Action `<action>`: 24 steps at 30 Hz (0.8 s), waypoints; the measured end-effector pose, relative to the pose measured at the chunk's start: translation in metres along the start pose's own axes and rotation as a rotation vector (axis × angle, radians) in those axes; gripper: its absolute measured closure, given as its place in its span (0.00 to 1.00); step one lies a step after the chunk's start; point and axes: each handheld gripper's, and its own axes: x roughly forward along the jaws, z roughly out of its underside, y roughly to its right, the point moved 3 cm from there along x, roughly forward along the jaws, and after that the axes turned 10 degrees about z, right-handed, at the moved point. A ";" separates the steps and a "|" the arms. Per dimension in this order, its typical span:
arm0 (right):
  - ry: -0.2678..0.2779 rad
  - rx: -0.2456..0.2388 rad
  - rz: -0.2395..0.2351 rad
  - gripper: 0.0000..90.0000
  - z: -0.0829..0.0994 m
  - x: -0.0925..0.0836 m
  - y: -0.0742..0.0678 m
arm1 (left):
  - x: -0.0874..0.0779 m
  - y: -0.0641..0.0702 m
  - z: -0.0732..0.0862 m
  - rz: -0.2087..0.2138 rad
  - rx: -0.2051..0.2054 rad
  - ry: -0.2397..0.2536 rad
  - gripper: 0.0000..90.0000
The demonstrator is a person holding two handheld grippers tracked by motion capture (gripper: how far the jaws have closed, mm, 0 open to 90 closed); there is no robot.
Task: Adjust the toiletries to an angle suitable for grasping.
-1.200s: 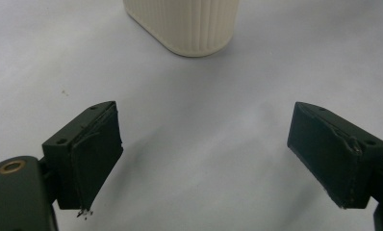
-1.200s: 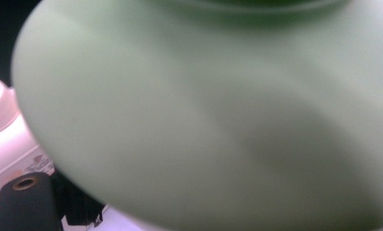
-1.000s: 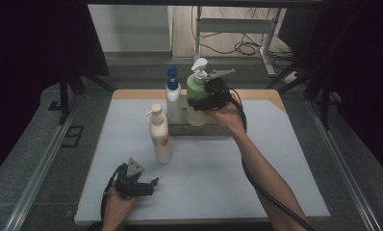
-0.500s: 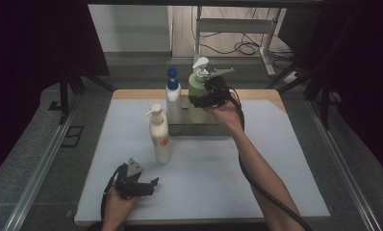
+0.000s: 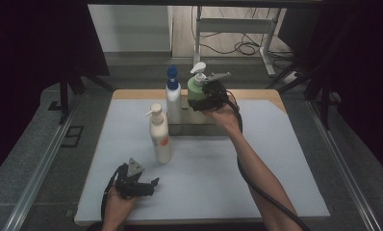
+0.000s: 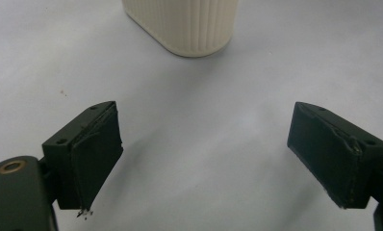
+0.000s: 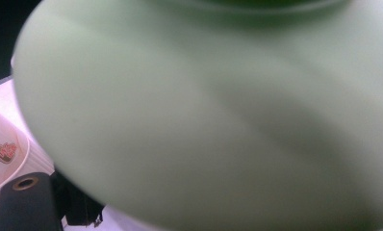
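A pale green pump bottle (image 5: 195, 91) is held at the back of the table, over a low dark tray (image 5: 199, 129); whether it touches the tray I cannot tell. My right gripper (image 5: 202, 99) is shut on its body. In the right gripper view the green bottle (image 7: 218, 120) looms close and blurred, with one black jaw under its lower left. My left gripper (image 5: 152, 184) rests near the front left edge, open and holding nothing. In the left gripper view its jaws stand wide apart around bare mat (image 6: 204, 163), with the base of a ribbed cream bottle (image 6: 185, 24) just ahead.
A cream pump bottle (image 5: 159, 137) stands on the white mat (image 5: 276, 168) left of centre. A white bottle with a blue cap (image 5: 173, 98) stands at the tray's left end, next to the green bottle. Dark floor and metal rails flank the table.
My right hand has lowered the green bottle a little toward the tray. The left gripper has stayed where it was.
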 end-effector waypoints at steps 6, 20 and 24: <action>-0.010 -0.002 -0.004 0.13 0.005 0.005 -0.001 | 0.001 0.001 0.000 0.002 0.001 -0.003 0.13; -0.048 0.001 -0.016 0.13 0.021 0.021 -0.005 | 0.001 0.000 0.000 0.001 0.001 -0.003 0.13; -0.058 0.002 -0.023 0.13 0.026 0.026 -0.007 | 0.001 0.000 0.000 0.002 0.000 -0.002 0.13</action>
